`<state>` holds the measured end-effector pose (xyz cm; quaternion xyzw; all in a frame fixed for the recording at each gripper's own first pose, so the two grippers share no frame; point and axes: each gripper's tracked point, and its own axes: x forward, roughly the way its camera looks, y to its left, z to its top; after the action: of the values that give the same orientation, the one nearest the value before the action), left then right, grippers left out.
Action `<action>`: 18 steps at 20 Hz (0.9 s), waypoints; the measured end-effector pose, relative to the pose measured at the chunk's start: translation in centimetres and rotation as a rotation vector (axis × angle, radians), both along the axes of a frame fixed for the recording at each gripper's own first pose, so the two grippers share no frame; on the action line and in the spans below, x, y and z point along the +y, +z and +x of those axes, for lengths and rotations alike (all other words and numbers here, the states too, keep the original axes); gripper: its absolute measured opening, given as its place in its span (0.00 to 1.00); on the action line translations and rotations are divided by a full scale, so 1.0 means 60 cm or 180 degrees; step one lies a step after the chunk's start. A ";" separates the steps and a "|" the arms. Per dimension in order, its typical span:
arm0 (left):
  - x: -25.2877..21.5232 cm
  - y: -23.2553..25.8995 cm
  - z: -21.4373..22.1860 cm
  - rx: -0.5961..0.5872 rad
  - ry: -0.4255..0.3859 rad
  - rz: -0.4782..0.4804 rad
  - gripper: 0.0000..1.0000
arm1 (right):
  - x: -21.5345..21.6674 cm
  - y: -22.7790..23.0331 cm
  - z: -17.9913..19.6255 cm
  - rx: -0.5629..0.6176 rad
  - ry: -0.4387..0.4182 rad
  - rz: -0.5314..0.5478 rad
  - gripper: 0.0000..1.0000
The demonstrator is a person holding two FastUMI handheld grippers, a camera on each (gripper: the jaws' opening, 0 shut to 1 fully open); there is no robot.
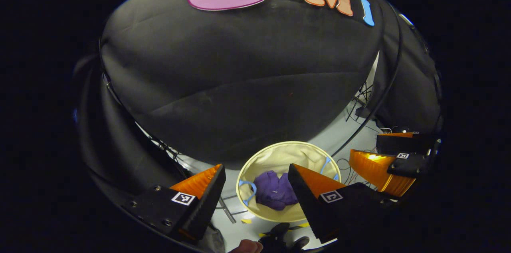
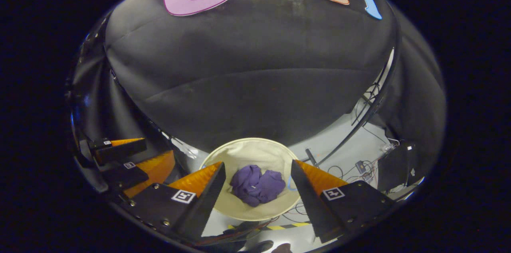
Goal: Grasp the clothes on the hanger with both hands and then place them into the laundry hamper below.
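In the left gripper view, the left tool is hanging with its two fingers spread wide apart, gripping nothing. Through the gap between them, the crumpled purple cloth garment is lying bunched at the bottom of the round cream fabric laundry hamper, which is standing on the pale floor below. Two blue loop handles are showing inside the hamper's rim, one at each side. Off to the right in that view, the other tool is hovering near the hamper.

In the right gripper view, the right tool is likewise held with its fingers wide apart and empty, poised above the same hamper, with the purple garment resting in a heap inside it. A strip of yellow-and-black striped tape is lying on the floor just beside the hamper. Farther off, thin dark cables are trailing across the floor toward the black cloth wall.
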<state>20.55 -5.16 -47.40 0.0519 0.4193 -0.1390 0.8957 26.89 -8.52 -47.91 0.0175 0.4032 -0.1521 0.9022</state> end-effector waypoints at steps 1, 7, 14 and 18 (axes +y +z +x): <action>0.011 -0.006 -0.009 0.0028 0.0006 0.0024 0.98 | 0.000 0.000 -0.012 0.0020 -0.0011 0.0000 1.00; 0.037 0.027 -0.034 -0.0052 0.0072 0.0090 0.98 | 0.011 0.028 -0.061 0.0061 0.0081 -0.0066 0.99; 0.052 0.128 -0.098 -0.0309 0.0173 0.0030 0.98 | 0.050 0.117 -0.128 -0.0152 0.0198 -0.0093 1.00; 0.047 0.196 -0.143 -0.0490 0.0221 -0.0076 0.98 | 0.071 0.186 -0.172 -0.0361 0.0223 -0.0104 0.99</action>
<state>11.97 -2.34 -35.61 0.0372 0.3491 -0.1085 0.9301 16.55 -4.27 -36.73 -0.0028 0.3492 -0.1257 0.9286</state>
